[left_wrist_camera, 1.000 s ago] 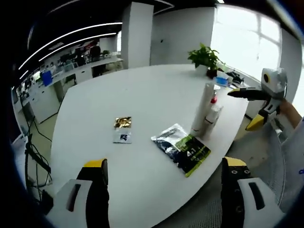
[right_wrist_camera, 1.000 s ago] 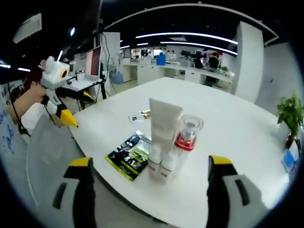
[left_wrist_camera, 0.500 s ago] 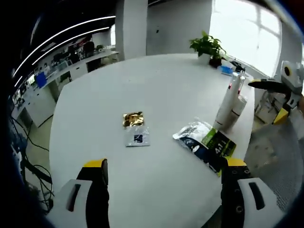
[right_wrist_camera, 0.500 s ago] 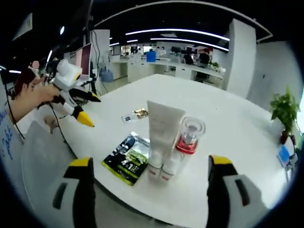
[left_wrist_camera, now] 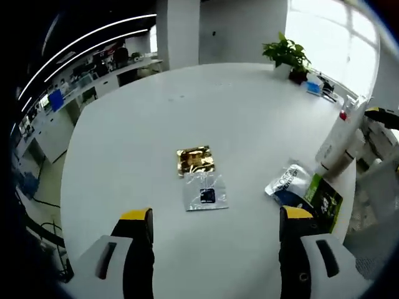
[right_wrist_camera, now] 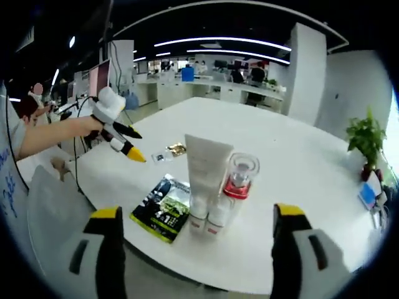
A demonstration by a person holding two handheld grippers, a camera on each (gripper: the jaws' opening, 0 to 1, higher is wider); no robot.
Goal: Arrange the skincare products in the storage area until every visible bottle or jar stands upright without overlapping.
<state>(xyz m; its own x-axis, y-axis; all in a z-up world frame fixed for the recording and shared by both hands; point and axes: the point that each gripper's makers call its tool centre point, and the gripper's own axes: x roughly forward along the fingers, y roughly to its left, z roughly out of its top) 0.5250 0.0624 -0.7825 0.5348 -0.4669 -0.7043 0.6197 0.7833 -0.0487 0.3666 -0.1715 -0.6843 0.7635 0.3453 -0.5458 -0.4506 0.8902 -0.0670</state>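
Observation:
A tall white tube (right_wrist_camera: 206, 177) stands on its cap by the table's near edge. Beside it stand a clear-capped bottle with a red collar (right_wrist_camera: 240, 182) and two small white bottles (right_wrist_camera: 207, 221), all close together. A green-and-black packet (right_wrist_camera: 161, 207) lies flat to their left. My left gripper (right_wrist_camera: 136, 144), held by a hand, hovers open over the table near a gold sachet (left_wrist_camera: 195, 160) and a clear sachet (left_wrist_camera: 204, 195). In the left gripper view, the left gripper (left_wrist_camera: 215, 249) is open just short of the sachets. My right gripper (right_wrist_camera: 199, 249) is open before the bottles.
The round white table (left_wrist_camera: 156, 124) carries a potted plant (left_wrist_camera: 288, 55) and small blue items (left_wrist_camera: 313, 87) at its far side. The packet (left_wrist_camera: 308, 193) and the tube (left_wrist_camera: 336, 146) sit near its right edge. Office desks and a white pillar (right_wrist_camera: 305, 75) stand behind.
My left gripper has moved in over the table toward the two sachets, which now lie just ahead of its jaws. The bottles and packet have not moved.

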